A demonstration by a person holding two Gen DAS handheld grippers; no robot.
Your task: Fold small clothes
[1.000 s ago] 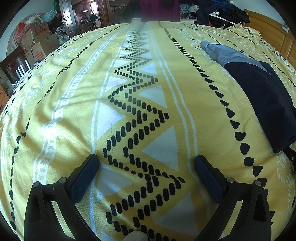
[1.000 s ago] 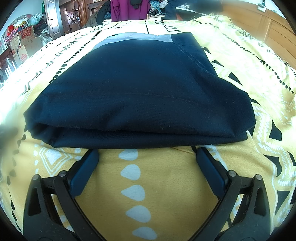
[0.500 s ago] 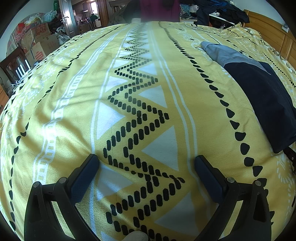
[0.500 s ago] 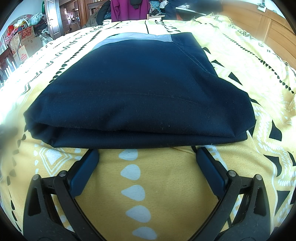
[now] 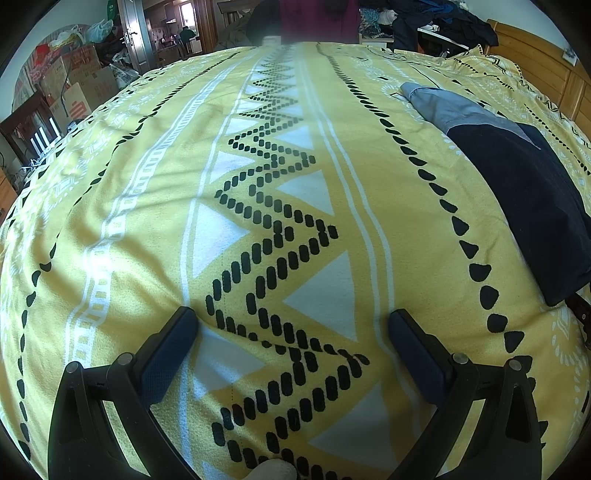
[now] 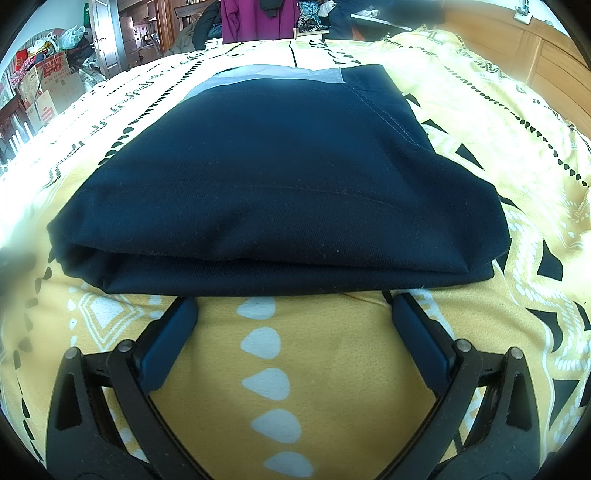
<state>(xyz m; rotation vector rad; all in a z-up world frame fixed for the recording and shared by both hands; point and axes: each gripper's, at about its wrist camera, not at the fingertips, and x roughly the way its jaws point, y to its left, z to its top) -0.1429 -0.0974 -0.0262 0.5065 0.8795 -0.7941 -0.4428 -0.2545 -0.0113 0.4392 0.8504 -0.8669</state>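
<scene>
A folded dark navy garment (image 6: 280,177) with a grey band at its far end lies flat on the yellow patterned bedspread (image 6: 325,369). My right gripper (image 6: 293,314) stands open just short of the garment's near folded edge, with nothing between its fingers. In the left wrist view the same garment (image 5: 528,192) lies at the far right. My left gripper (image 5: 291,326) is open over bare bedspread (image 5: 147,206), well to the left of the garment, holding nothing.
Cardboard boxes (image 5: 77,96) and bags pile up beyond the bed's far left. A wooden headboard (image 5: 535,51) runs along the right. Clothes hang or lie heaped (image 5: 436,18) past the far edge of the bed.
</scene>
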